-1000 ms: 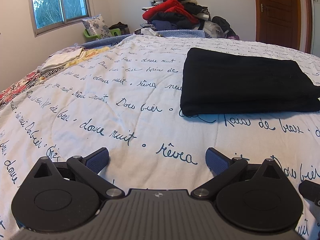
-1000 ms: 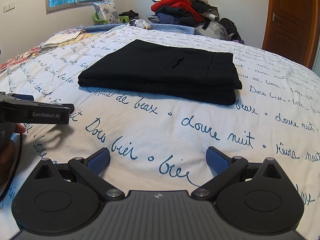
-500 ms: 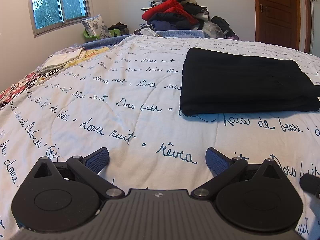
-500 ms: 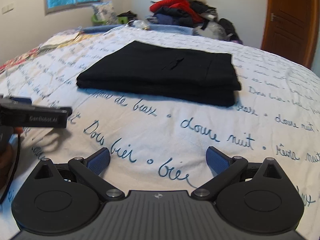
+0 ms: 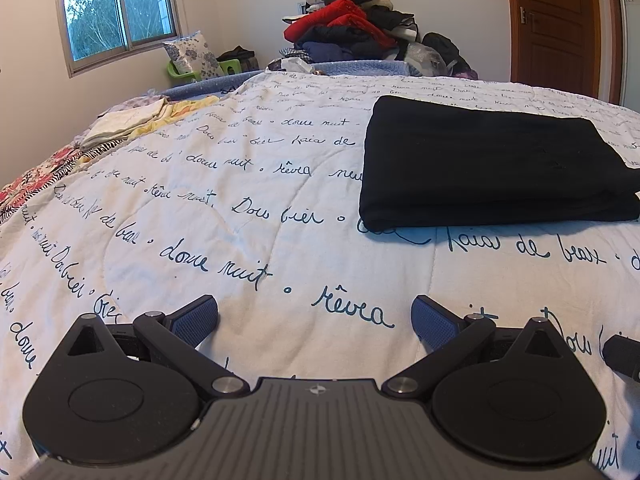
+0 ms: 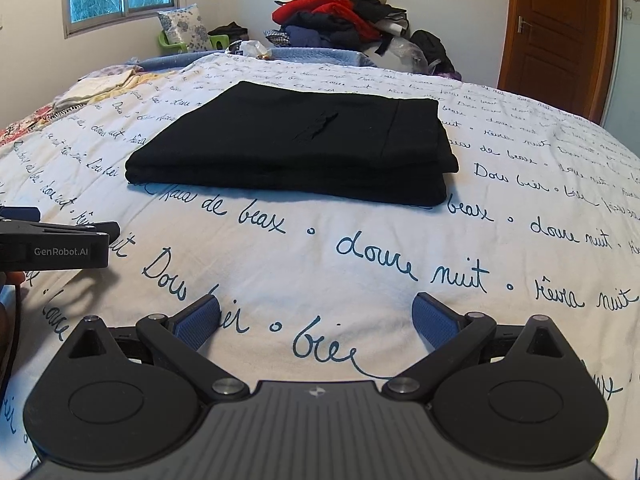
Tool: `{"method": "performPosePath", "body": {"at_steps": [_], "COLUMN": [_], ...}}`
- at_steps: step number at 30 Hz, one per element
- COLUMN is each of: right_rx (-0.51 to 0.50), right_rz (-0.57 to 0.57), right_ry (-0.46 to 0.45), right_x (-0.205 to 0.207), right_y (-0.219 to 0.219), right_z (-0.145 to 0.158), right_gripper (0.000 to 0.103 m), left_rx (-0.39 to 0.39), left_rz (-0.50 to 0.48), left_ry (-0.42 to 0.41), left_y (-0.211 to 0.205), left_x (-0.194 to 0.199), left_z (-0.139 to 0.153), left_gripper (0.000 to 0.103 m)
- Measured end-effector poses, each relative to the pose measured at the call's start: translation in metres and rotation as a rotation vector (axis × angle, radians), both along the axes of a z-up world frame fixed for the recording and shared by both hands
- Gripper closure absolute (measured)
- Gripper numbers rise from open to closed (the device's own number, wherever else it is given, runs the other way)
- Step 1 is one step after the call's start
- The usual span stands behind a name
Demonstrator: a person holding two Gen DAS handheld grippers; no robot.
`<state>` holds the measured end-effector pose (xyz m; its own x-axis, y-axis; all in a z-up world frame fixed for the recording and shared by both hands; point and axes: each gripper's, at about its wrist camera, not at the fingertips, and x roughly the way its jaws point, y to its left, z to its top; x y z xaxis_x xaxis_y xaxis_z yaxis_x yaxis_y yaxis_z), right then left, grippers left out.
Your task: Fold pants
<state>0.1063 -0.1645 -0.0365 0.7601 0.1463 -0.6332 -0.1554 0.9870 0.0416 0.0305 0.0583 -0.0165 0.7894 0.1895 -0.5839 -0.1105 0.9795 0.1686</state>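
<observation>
We read "GenRobot.AI" on the side of the left tool (image 6: 56,240), and the white bedspread (image 5: 248,216) carries blue script: "douce nuit", "rêvea", "de beaux". Our left tool (image 5: 316,316) and right tool (image 6: 316,316) both hover above the bed with fingers spread wide, gripping nothing. The black pants (image 6: 292,144) lie folded in a flat rectangle on the bedspread, well ahead of both tools. Beyond the bed we see a clothes pile (image 5: 352,28), a window (image 5: 116,12) and a wooden door (image 6: 560,28).
</observation>
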Motion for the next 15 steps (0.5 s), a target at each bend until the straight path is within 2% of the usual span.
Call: {"method": "performPosePath", "body": {"at_steps": [15], "right_rx": [-0.004], "right_rz": [0.0], "right_ry": [-0.002], "right_x": [0.0001], "right_y": [0.0006], "right_z": [-0.0004], "right_gripper": [0.0], "left_rx": [0.0], "left_rz": [0.0], "left_ry": [0.0], "left_y": [0.0001], "left_x": [0.0], "left_z": [0.0], "left_gripper": [0.0]}}
